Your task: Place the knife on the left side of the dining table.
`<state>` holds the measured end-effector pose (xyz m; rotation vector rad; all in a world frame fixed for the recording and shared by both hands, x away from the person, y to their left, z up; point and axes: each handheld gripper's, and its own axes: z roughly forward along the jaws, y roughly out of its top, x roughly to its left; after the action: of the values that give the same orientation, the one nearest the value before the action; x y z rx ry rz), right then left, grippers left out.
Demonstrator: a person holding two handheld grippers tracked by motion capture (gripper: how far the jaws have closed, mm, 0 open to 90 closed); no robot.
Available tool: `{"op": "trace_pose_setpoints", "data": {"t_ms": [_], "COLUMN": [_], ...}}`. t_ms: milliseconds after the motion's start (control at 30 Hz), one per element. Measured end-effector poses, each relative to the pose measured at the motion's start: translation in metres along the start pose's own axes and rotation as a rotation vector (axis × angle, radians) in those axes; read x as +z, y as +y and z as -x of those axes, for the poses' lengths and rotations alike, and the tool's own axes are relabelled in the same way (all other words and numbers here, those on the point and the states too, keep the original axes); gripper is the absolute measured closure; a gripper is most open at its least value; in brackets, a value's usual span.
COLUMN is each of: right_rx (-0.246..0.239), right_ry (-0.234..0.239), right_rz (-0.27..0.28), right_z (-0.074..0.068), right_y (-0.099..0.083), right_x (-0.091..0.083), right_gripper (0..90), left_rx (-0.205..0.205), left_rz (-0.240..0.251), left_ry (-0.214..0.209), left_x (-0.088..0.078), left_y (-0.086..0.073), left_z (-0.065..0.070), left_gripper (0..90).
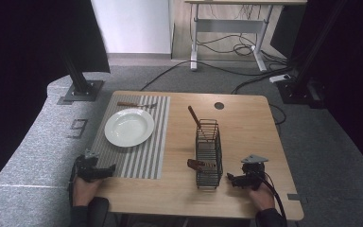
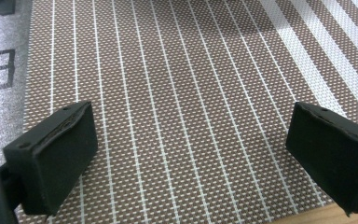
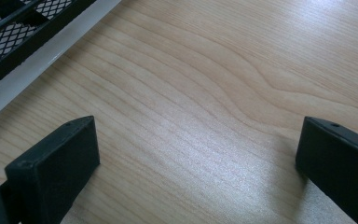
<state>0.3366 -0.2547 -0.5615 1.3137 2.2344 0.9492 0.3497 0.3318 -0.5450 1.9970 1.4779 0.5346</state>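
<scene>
2 hand-held grippers: both rest at the near edge of the table (image 1: 246, 113), 1 at each side, as if ready to begin.
Left hand-held gripper (image 1: 105, 171): at 7 o'clock on the table, over the striped mat (image 1: 156, 142). Its jaws stand wide apart with nothing between them.
Right hand-held gripper (image 1: 230, 178): at 5 o'clock, low over bare wood. Its jaws are wide apart too, and grasp nothing.
Wire basket (image 1: 208, 153): stands just beside the right hand-held gripper, at its 9 o'clock. It keeps the tools tidy.
Brown tools: 1 (image 1: 194, 116) sticks up from the far end of the basket, leaning, and 1 (image 1: 196, 164) pokes out near its close end. I think these are next to be picked.
Plate (image 1: 129, 126): white and bare, on the mat at 10 o'clock.
Third tool (image 1: 134, 104): lies flat on the mat at the plate's 12 o'clock, like a set place for dinner.
</scene>
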Motion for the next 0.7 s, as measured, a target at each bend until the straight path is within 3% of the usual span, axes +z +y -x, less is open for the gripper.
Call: {"op": "trace_pose_setpoints", "data": {"t_ms": [700], "right_rx": [0.005], "right_ry": [-0.004], "right_rz": [0.0], "right_z": [-0.001], "right_y": [0.0], "right_x": [0.0], "right_gripper": [0.0], "left_rx": [0.042], "left_rz": [0.072], "left_ry": [-0.049], "left_x": [-0.021], "left_y": [0.022], "left_z": [0.014], "left_gripper": [1.6]}}
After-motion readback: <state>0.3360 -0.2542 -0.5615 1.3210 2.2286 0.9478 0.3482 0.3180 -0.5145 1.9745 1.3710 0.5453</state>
